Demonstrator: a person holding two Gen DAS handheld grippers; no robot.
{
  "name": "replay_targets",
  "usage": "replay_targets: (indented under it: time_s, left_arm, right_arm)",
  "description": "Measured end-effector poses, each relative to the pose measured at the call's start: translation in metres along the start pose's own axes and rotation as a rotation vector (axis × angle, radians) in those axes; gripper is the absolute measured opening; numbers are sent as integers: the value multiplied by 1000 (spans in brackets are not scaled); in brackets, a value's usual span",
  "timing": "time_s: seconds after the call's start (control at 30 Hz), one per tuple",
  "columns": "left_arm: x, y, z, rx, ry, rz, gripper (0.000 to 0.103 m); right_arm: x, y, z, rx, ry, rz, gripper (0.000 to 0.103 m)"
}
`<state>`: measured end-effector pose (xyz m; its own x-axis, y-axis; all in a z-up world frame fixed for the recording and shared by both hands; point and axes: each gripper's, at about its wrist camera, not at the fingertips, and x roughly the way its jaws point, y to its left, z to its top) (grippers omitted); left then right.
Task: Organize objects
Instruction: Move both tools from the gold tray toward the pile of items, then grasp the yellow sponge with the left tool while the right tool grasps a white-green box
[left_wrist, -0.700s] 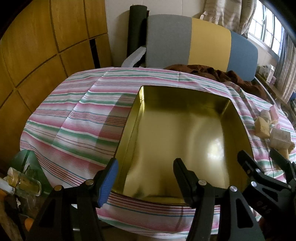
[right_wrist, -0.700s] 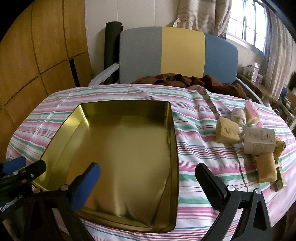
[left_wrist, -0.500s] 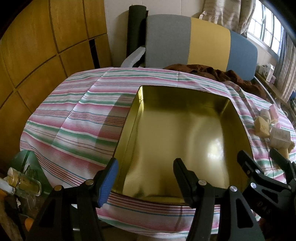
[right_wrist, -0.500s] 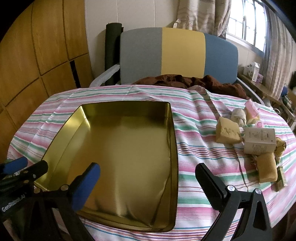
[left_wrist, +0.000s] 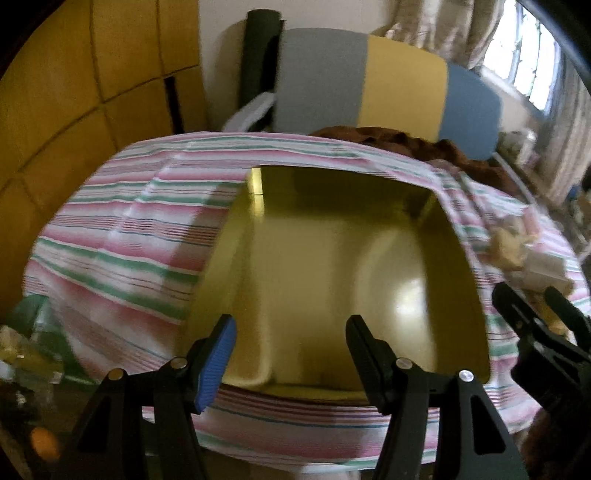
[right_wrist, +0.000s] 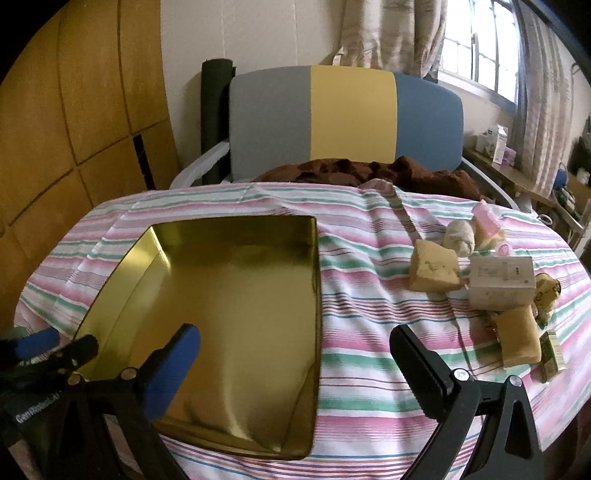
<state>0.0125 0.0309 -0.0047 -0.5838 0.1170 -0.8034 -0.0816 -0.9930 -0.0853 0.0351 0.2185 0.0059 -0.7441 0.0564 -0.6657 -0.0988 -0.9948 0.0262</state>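
I am noting little change over the last moment: both views are shifting slightly and the left view is blurring, but nothing on the tabletop (right_wrist: 369, 369) has been moved, so I am judging the sorting as not yet begun.

Working left to right, the left hand-held gripper (left_wrist: 290, 345) is hovering over the near edge of the gold tin tray (right_wrist: 236, 295), its jaws partly open and holding nothing. The tray is sitting at the left side of the tabletop, a shallow rectangular metal tin with rounded corners and a glossy, mirror-like floor, empty. The striped cloth (right_wrist: 362, 317) under it is thin, pink, green and white, lightly creased.

The right hand-held gripper (right_wrist: 293, 356) is standing wide open and empty over the tray's near right corner.

By the right edge the loose objects are clustering: a tan spongy block (right_wrist: 434, 271), a pale cardboard box (right_wrist: 502, 282), a second tan block (right_wrist: 517, 341), all matte and apparently light.
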Motion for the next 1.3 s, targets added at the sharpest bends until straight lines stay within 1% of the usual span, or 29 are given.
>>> replay_targets:
  time_s: [0.07,0.17,0.27,0.33,0.4,0.43,0.47,0.5,0.53,0.57,0.6,0.63,0.67,0.7,0.73,0.8,0.9,0.97,1.0,1.07,1.13,1.17,1.2,1.23,1.3]
  left_arm:
    - [-1,-8,-5,13,-9,-77,63]
    - [0,-23,-14,33,18,-161,63]
    - [-2,-39,-22,59,42,-196,63]
    - [-6,-54,-29,92,34,-205,63]
    - [-10,-63,-34,110,34,-221,63]
    - [-11,-70,-37,122,44,-242,63]
    - [-12,-78,-39,143,56,-257,63]
    - [-12,-86,-41,165,63,-254,63]
    - [-12,-97,-43,198,67,-240,63]
    - [-12,-102,-44,214,67,-240,63]
    - [-13,-109,-47,228,64,-250,63]
    - [-15,-117,-49,240,61,-282,63]
    - [-16,-121,-49,244,60,-302,63]
    - [-17,-126,-50,248,62,-324,63]
    - [-18,-135,-50,253,67,-347,63]
    - [-18,-147,-50,266,73,-372,63]
    - [-17,-170,-48,304,84,-391,63]
    - [-12,-186,-48,316,110,-428,63]
    - [-10,-191,-48,315,122,-440,63]
    - [-5,-204,-49,319,138,-472,63]
    - [0,-217,-52,327,135,-491,61]
    - [1,-221,-53,323,131,-497,61]
    - [4,-226,-54,315,130,-499,61]
    - [10,-232,-53,297,146,-505,61]
    - [20,-241,-52,271,176,-511,61]
  right_arm:
    - [-4,-9,-1,-14,-11,-28,103]
    - [-7,-32,-5,-25,-6,-83,103]
    - [-6,-68,-12,27,31,-117,103]
    - [-7,-98,-21,74,45,-128,103]
    - [-12,-121,-29,107,27,-145,103]
    - [-17,-136,-33,127,9,-148,103]
    - [-23,-156,-39,159,-15,-152,103]
    - [-26,-168,-40,181,-27,-156,102]
    - [-30,-183,-44,210,-40,-163,101]
    - [-35,-203,-48,242,-47,-176,98]
    - [-37,-223,-52,271,-39,-192,95]
    - [-36,-240,-54,288,-24,-208,93]
    - [-35,-255,-56,298,-9,-221,88]
    - [-34,-269,-58,299,7,-236,85]
    - [-33,-279,-59,290,23,-247,84]
    - [-28,-301,-62,253,69,-258,77]
    - [-17,-327,-68,211,126,-226,70]
    - [-5,-339,-69,175,189,-186,66]
    - [-3,-342,-70,167,202,-176,64]
    - [5,-349,-71,147,227,-165,63]
    - [12,-360,-71,146,238,-152,56]
    - [15,-365,-71,159,246,-135,50]
    - [18,-370,-70,181,254,-108,46]
    - [21,-378,-70,207,258,-68,44]
    - [21,-380,-72,212,258,-54,36]
